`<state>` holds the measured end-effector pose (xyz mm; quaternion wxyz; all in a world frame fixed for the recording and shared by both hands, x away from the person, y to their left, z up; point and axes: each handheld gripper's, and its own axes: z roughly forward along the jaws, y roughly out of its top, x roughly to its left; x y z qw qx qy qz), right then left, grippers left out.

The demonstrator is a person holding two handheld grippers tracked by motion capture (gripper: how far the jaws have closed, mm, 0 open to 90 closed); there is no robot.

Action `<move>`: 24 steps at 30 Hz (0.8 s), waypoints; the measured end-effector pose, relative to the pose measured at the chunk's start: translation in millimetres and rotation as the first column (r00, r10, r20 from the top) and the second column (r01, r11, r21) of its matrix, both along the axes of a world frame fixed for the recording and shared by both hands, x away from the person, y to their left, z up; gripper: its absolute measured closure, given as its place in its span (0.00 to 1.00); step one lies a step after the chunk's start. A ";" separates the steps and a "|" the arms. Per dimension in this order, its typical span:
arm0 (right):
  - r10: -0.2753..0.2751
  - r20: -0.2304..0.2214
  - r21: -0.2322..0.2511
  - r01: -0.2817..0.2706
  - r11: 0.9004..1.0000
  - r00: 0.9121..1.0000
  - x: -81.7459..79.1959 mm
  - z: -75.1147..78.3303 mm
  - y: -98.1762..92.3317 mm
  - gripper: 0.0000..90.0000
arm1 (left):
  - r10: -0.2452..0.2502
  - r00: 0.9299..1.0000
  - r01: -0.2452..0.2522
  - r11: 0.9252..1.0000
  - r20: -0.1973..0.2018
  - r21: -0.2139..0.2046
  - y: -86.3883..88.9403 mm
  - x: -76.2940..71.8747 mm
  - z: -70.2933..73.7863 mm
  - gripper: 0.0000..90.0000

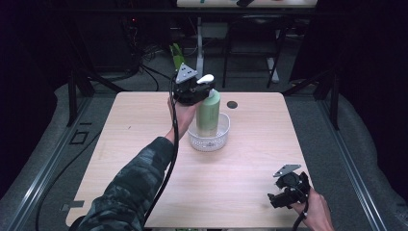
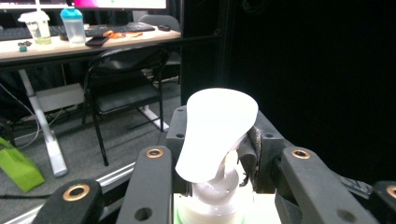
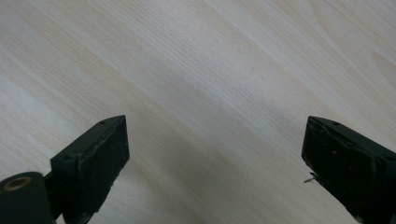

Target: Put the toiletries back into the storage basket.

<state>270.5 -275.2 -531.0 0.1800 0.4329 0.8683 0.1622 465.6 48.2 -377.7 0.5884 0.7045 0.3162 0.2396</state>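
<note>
Left gripper [image 1: 201,91] clamped on pump bottle [image 1: 209,114]

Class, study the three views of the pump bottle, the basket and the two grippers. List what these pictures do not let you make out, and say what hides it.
- High view: the green pump bottle's base, hidden behind the clear basket's patterned wall.
- High view: the left gripper's jaws on the pump neck, covered by its own body.
- Left gripper view: the bottle body, cut off by the bottom edge; the white pump head covers the neck.
- Right gripper view: the right gripper's body, cut off by the bottom edge.
</note>
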 end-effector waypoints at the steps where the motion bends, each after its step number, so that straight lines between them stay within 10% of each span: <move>1: -0.002 0.000 -0.001 0.002 1.000 1.000 -0.1 0.0 0.1 0.08 | 0.000 1.000 0.000 1.000 -0.002 0.002 0.0 -0.1 -2.0 0.75; 24: 0.001 0.001 0.001 -0.001 1.000 1.000 -0.1 0.1 0.6 0.08 | -0.002 0.999 0.004 0.999 -0.038 0.040 -1.2 -2.7 -30.4 0.75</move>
